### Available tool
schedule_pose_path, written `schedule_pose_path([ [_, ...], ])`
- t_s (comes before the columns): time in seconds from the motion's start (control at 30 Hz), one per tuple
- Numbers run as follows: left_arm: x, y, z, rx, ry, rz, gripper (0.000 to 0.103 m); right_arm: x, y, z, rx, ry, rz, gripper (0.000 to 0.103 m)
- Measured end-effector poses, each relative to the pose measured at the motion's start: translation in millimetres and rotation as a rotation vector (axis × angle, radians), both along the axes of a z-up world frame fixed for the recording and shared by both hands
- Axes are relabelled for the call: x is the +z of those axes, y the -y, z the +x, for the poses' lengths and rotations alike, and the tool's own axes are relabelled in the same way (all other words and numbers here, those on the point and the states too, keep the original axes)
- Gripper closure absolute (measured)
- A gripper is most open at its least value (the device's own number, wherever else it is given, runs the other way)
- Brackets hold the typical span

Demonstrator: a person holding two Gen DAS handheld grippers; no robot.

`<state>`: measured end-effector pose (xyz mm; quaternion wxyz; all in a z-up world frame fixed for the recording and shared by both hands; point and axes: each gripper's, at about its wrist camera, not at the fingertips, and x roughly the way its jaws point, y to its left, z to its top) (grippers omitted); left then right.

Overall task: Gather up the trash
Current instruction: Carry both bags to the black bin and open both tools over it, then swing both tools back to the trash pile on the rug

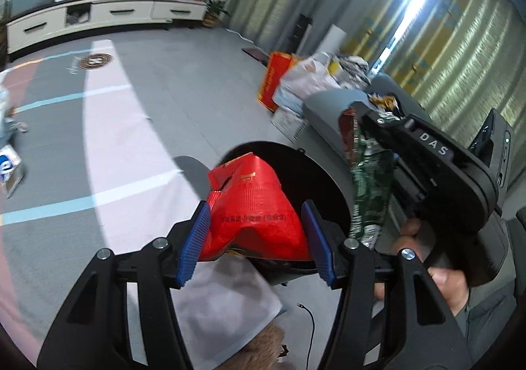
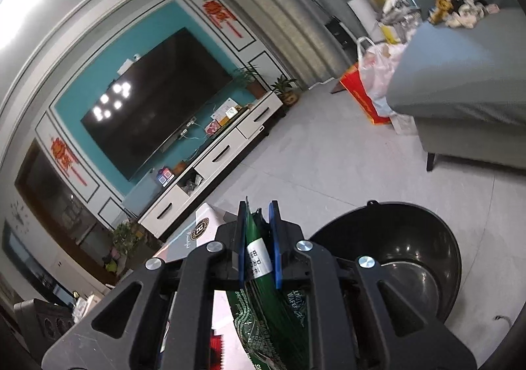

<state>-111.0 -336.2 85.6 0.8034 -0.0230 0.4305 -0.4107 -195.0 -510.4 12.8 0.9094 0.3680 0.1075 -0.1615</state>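
In the left wrist view my left gripper (image 1: 256, 235) holds a crumpled red snack bag (image 1: 256, 209) between its blue pads, above the black round trash bin (image 1: 325, 182). My right gripper (image 1: 365, 113) shows at the right of that view, shut on a green wafer wrapper (image 1: 368, 186) that hangs beside the bin. In the right wrist view the right gripper (image 2: 259, 238) pinches the green wrapper (image 2: 263, 297) tightly, with the black bin (image 2: 394, 255) just to its right and seemingly empty.
A grey sofa (image 2: 460, 74) with clutter on it stands at the right. Red and white bags (image 1: 289, 77) sit on the floor beside it. A white TV cabinet (image 1: 105, 15) lines the far wall. A white cloth (image 1: 223, 304) and a cable (image 1: 309, 317) lie near the bin.
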Motion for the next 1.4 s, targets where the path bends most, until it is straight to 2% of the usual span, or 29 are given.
schedule_pose_path([
  [0.13,-11,31,1,-0.074,-0.033,0.006,0.045,-15,13,1,-0.081,-0.083,0.020,0.089],
  [0.3,-28,58,9,-0.123,-0.091,0.013,0.042,-32,26,1,-0.094,-0.098,0.087,0.086],
  [0.43,-39,63,15,-0.124,-0.122,0.011,0.025,-35,27,-3,-0.147,-0.140,0.088,0.079],
  [0.47,-39,61,16,-0.118,-0.121,0.007,0.019,-34,26,-4,-0.147,-0.140,0.083,0.074],
  [0.5,-39,59,17,-0.110,-0.120,0.005,0.017,-34,26,-4,-0.147,-0.141,0.075,0.063],
  [0.57,-37,51,19,-0.089,-0.125,-0.003,0.015,-31,22,-4,-0.155,-0.151,0.054,0.051],
  [0.7,-27,20,25,-0.030,-0.113,-0.023,0.012,-19,11,1,-0.119,-0.151,0.001,0.036],
  [0.8,-12,-21,29,0.056,-0.056,-0.013,0.008,-7,-3,8,-0.096,-0.159,-0.052,0.029],
  [0.9,4,-79,37,0.178,0.011,-0.002,0.005,6,-21,19,-0.041,-0.147,-0.086,0.022],
  [0.97,13,-134,43,0.321,0.047,0.006,0.003,13,-35,29,0.014,-0.133,-0.095,0.020],
  [1.13,18,-257,67,0.573,0.107,0.048,0.003,31,-96,67,0.204,-0.144,-0.182,0.019],
  [1.17,13,-293,79,0.667,0.106,0.077,0.003,33,-111,75,0.239,-0.155,-0.205,0.019],
  [1.2,11,-312,84,0.723,0.105,0.082,0.003,35,-130,86,0.279,-0.171,-0.230,0.018],
  [1.27,2,-363,96,0.852,0.093,0.055,0.004,36,-168,107,0.368,-0.189,-0.269,0.018],
  [1.33,-5,-398,109,0.915,0.049,0.040,0.004,34,-200,122,0.452,-0.205,-0.289,0.018],
  [1.4,-10,-429,120,0.961,0.024,-0.024,0.004,29,-239,147,0.555,-0.239,-0.316,0.018],
])
